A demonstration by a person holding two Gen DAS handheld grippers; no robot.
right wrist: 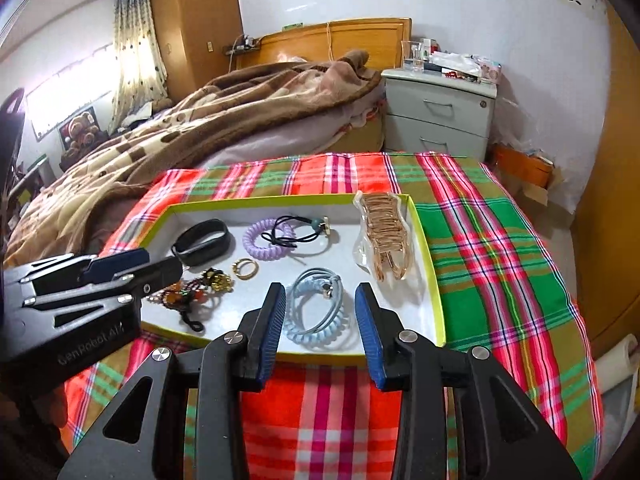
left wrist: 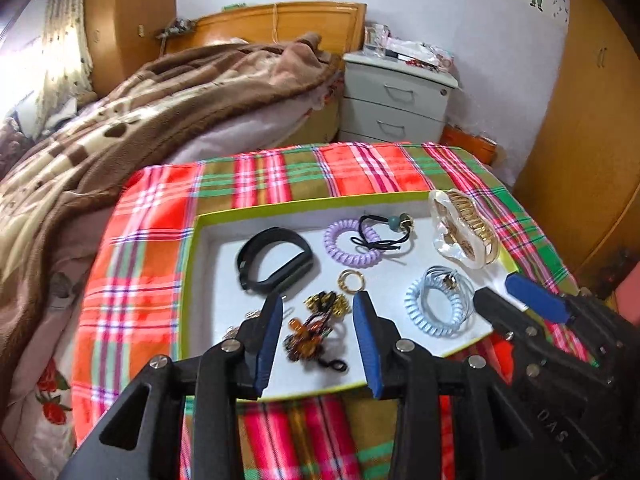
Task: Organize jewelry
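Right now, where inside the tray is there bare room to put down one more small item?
Bare floor lies along the tray far wall, behind the black band, and between the gold claw clip and the blue coil tie. The near left corner is crowded by the beaded pieces.

A shallow white tray (right wrist: pixel 434 280) with a lime rim is sitting on the plaid cloth, holding all the jewelry. A black band (right wrist: pixel 202 240) is lying at far left, with a lilac coil tie (right wrist: pixel 256 240) to its right, a black elastic (right wrist: pixel 296 232) with a green bead overlapping it. A clear and gold claw clip (right wrist: pixel 384 236) is resting at far right. Gold rings (right wrist: pixel 245 269) are sitting mid-tray. A pale blue coil tie (right wrist: pixel 316 316), crossed by a grey elastic, is lying near right, and an amber bead tangle (right wrist: pixel 188 296) near left.
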